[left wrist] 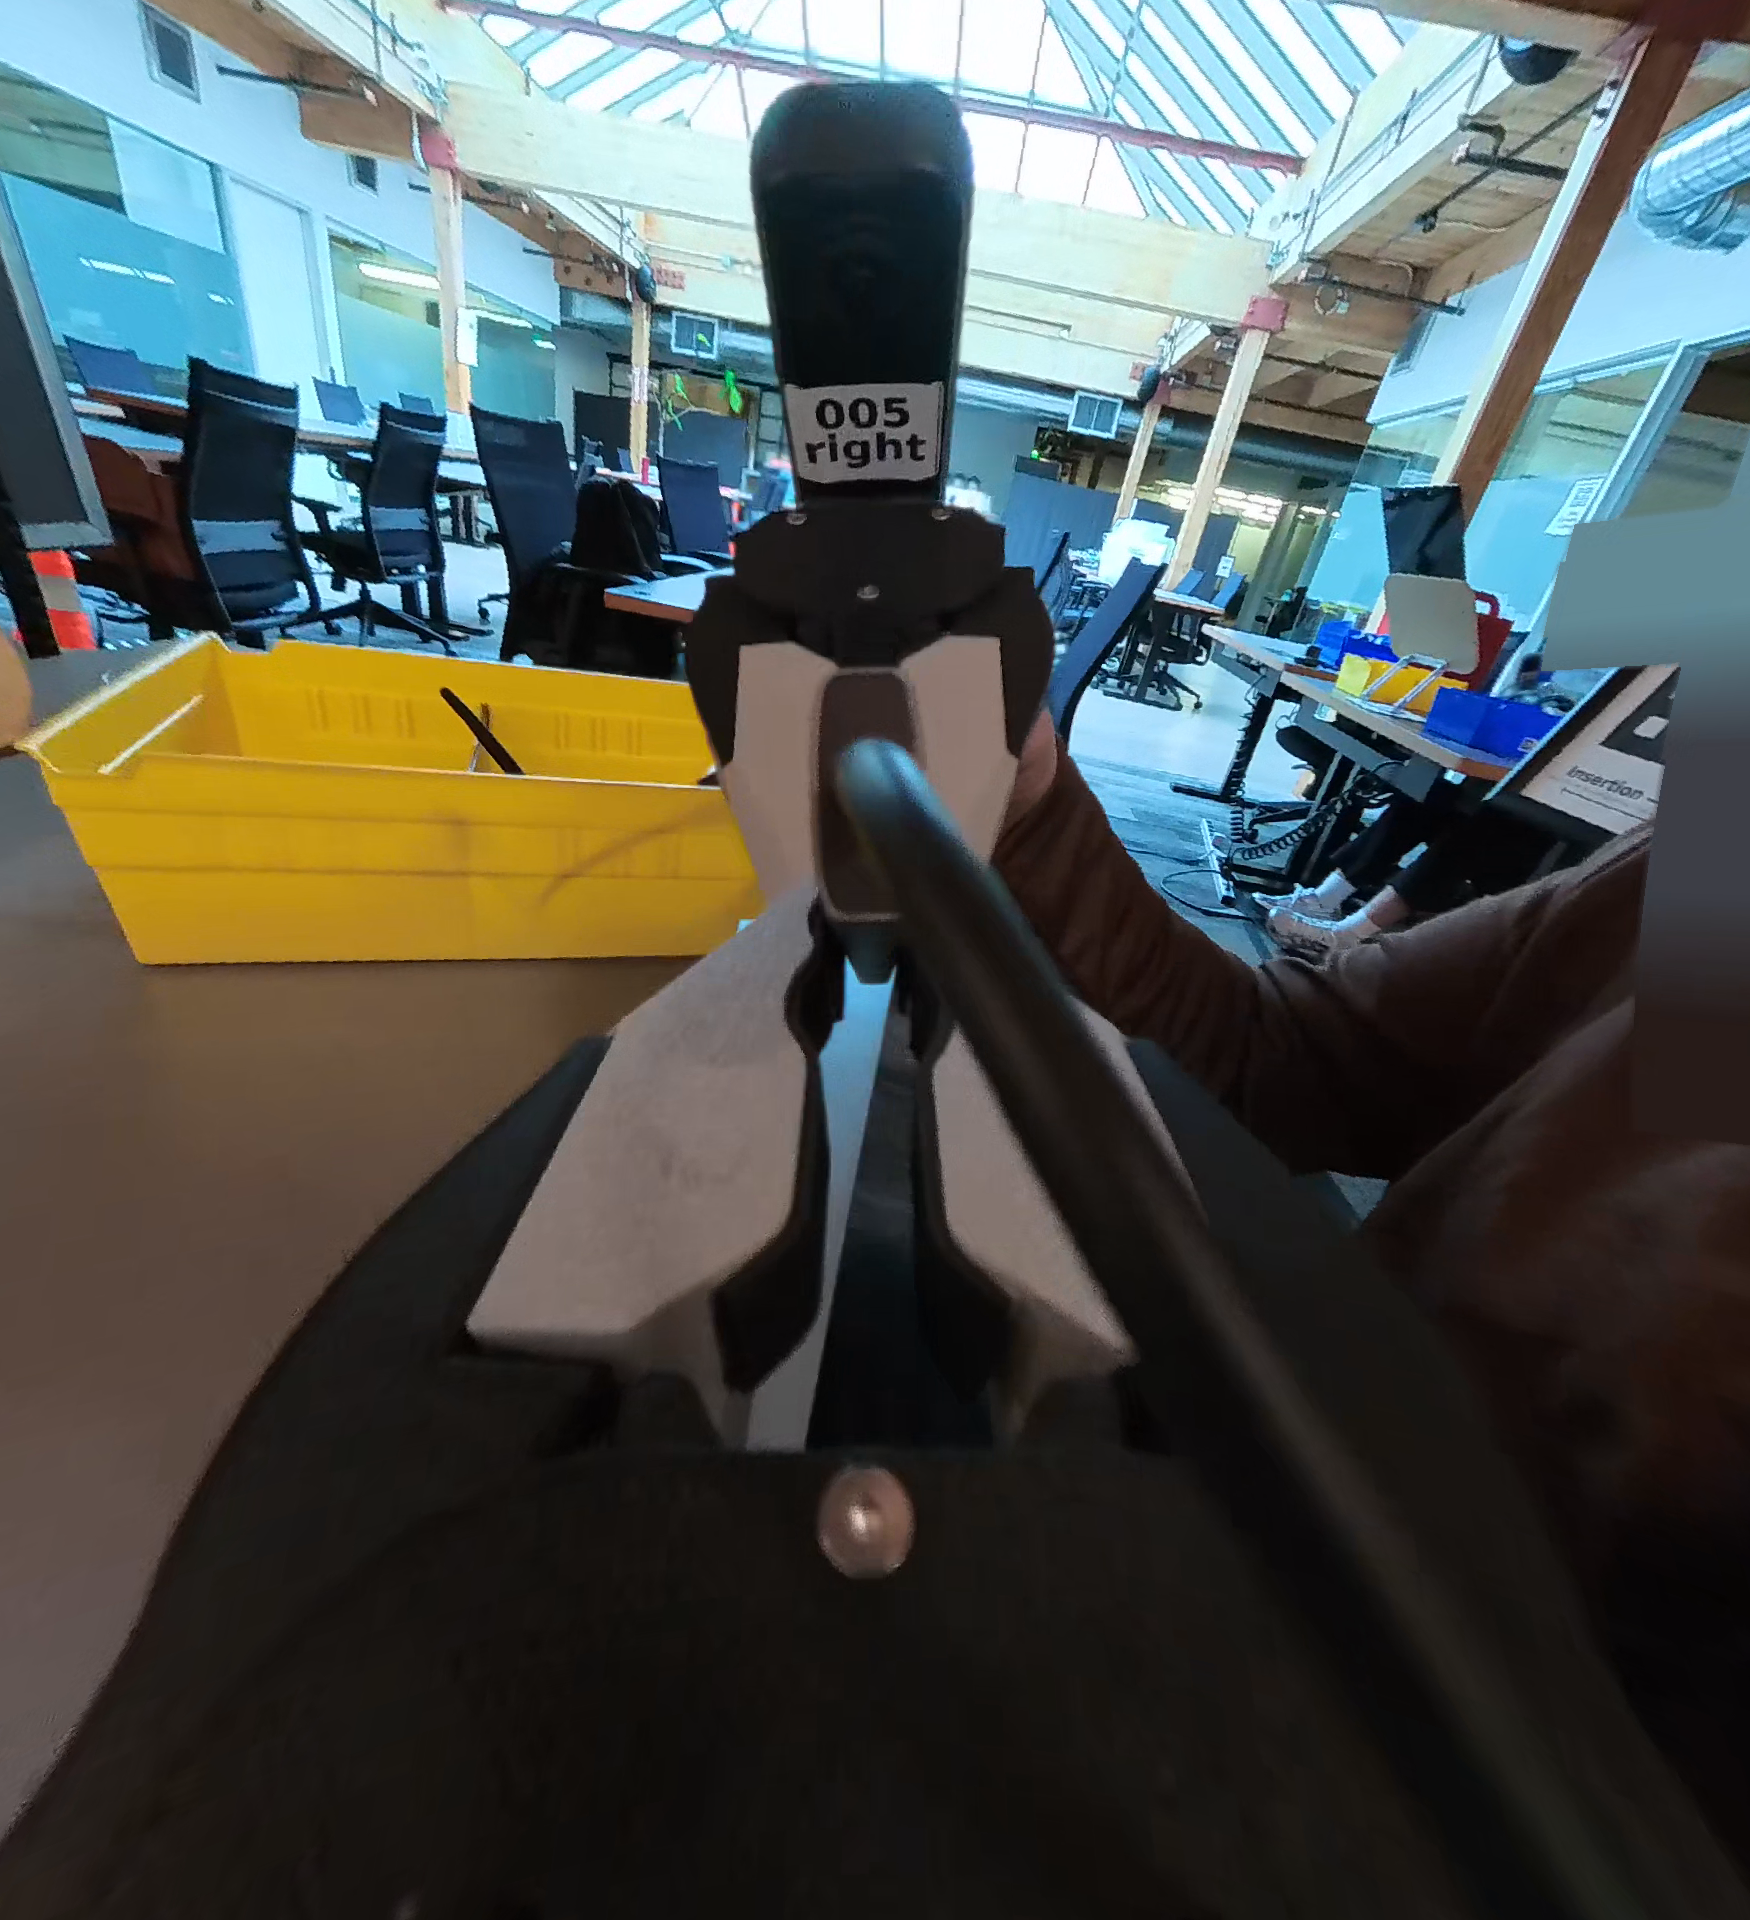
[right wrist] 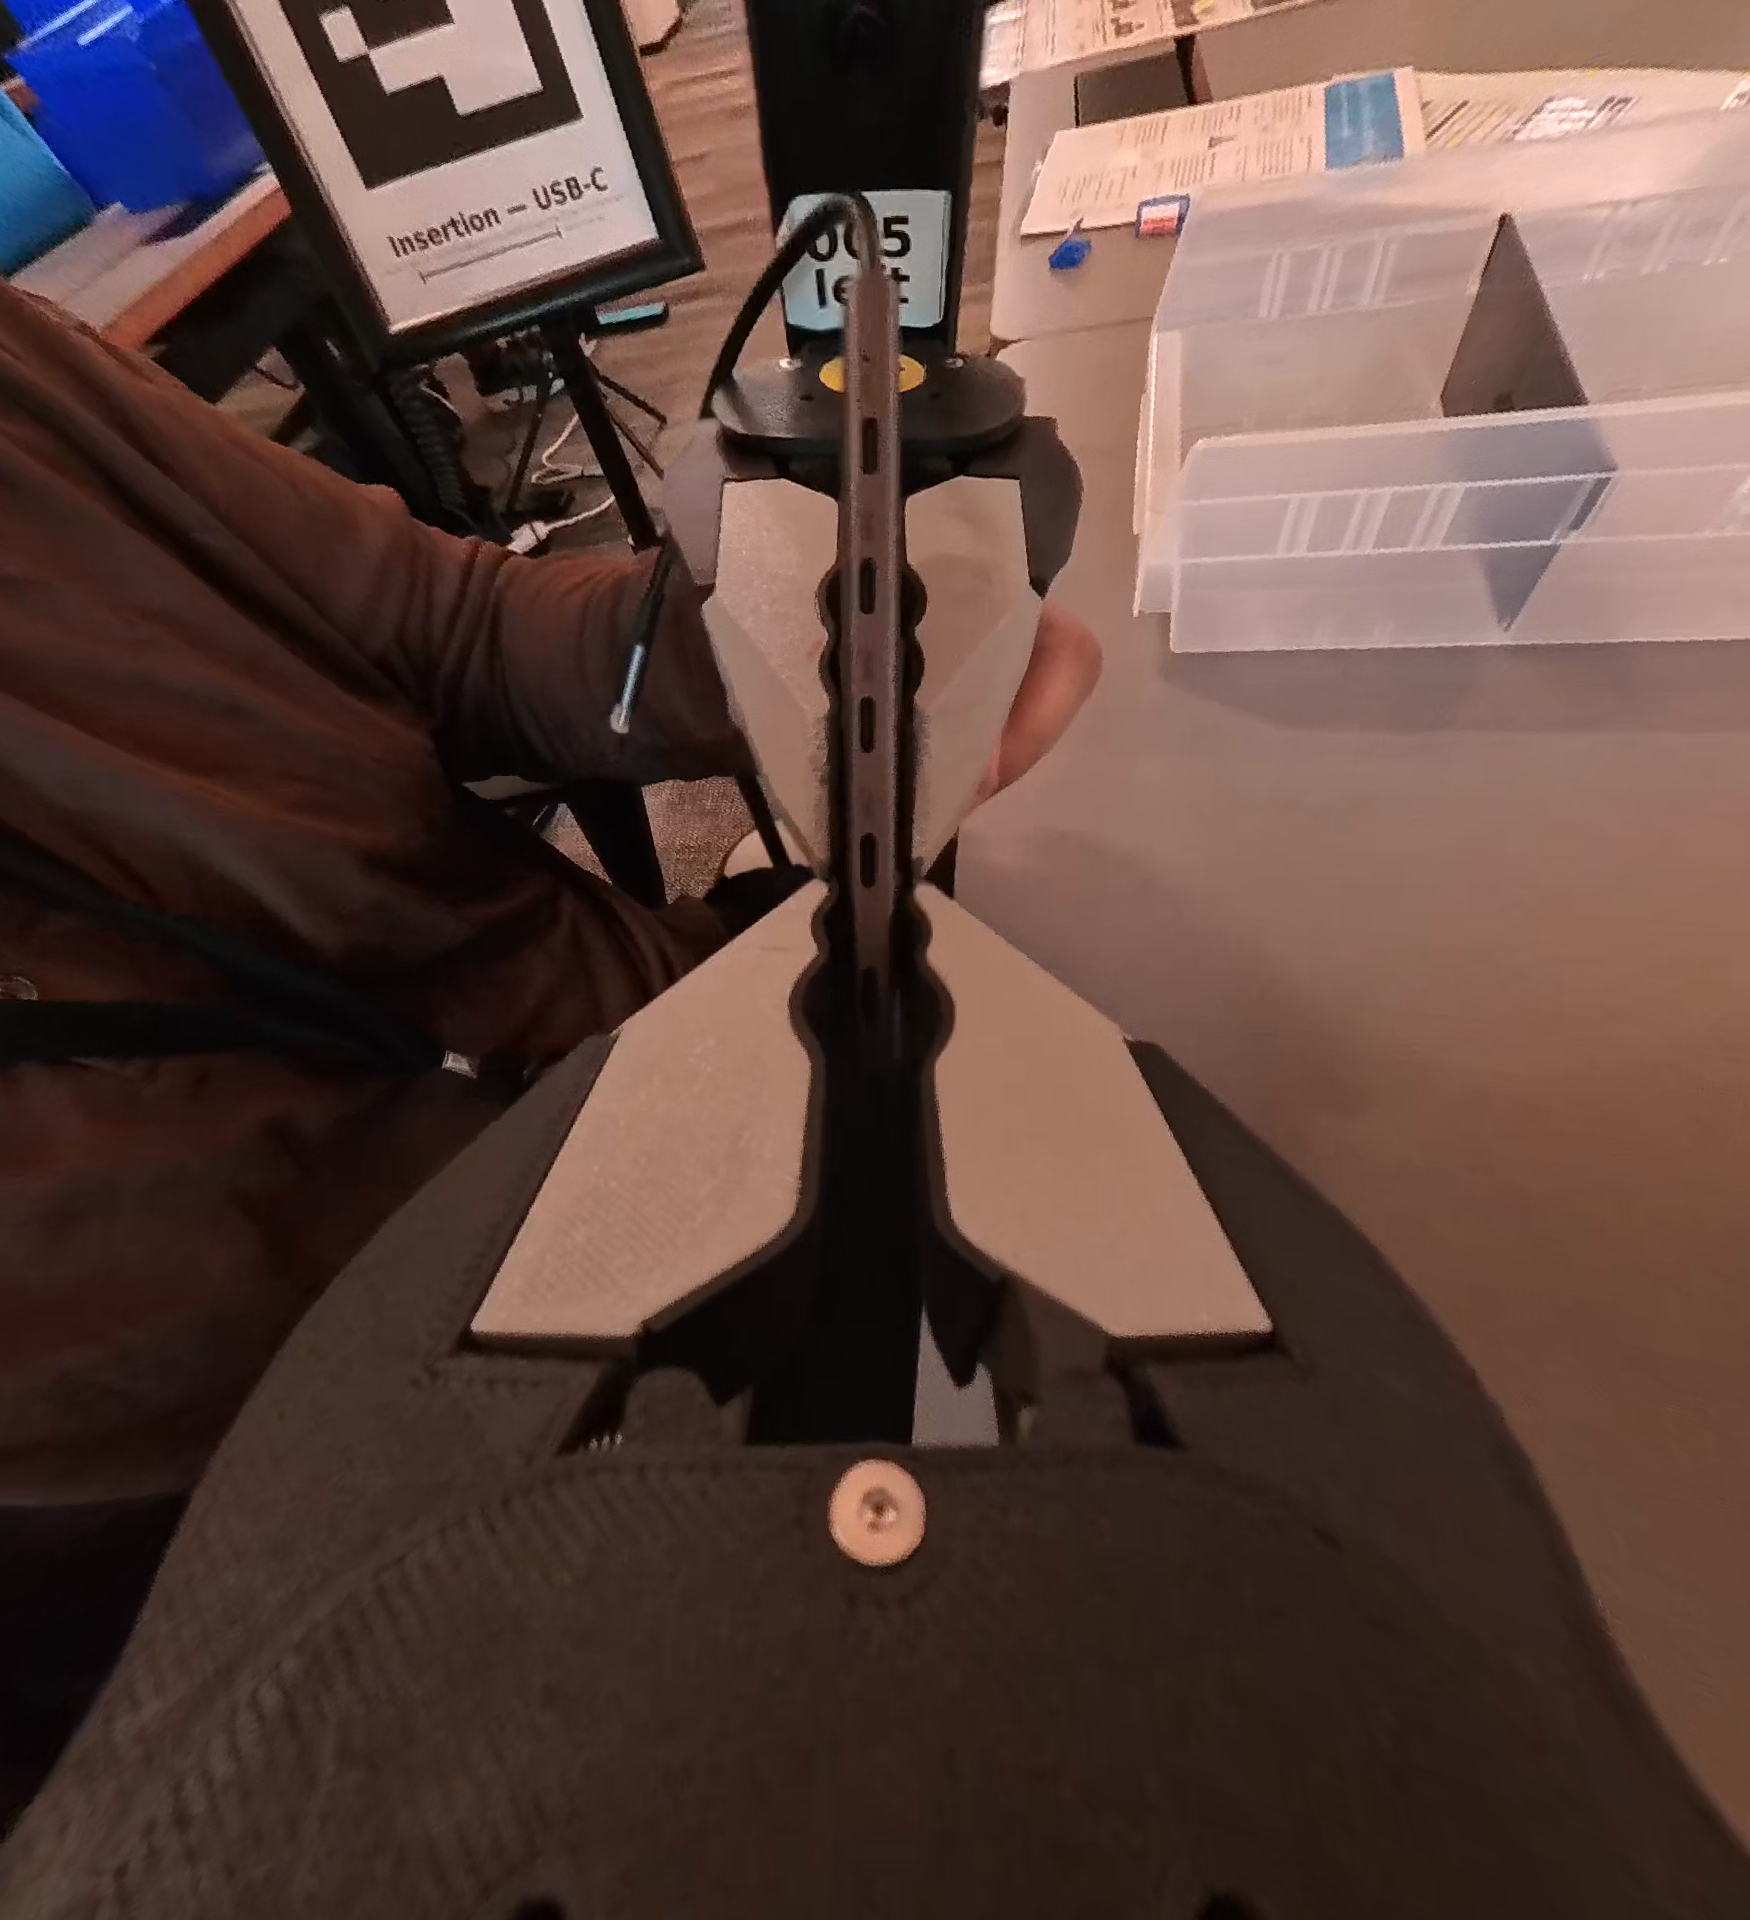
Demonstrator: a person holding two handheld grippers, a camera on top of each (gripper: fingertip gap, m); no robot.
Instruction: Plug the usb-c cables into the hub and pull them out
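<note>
A slim grey hub point(right wrist: 871, 499) with a row of ports along its edge runs lengthwise between the two grippers, which face each other tip to tip above the table. My right gripper point(right wrist: 876, 904) is shut on its near end. My left gripper point(right wrist: 876, 847) is shut on its middle. The hub's own black cable point(right wrist: 746, 301) arcs off the far end, and its silver-tipped plug point(right wrist: 625, 707) hangs free by a brown sleeve. In the left wrist view my left gripper point(left wrist: 866, 966) meets the right gripper point(left wrist: 871, 873), and the black cable point(left wrist: 1058, 1039) sweeps close past the lens.
A yellow bin point(left wrist: 383, 831) holding a black cable stands on the brown table point(left wrist: 123, 1143) to the left. Clear plastic bins point(right wrist: 1473, 520) and papers point(right wrist: 1214, 145) lie at the far right. A framed sign point(right wrist: 455, 156) stands on an easel. A person's brown sleeve point(right wrist: 227, 623) fills the left.
</note>
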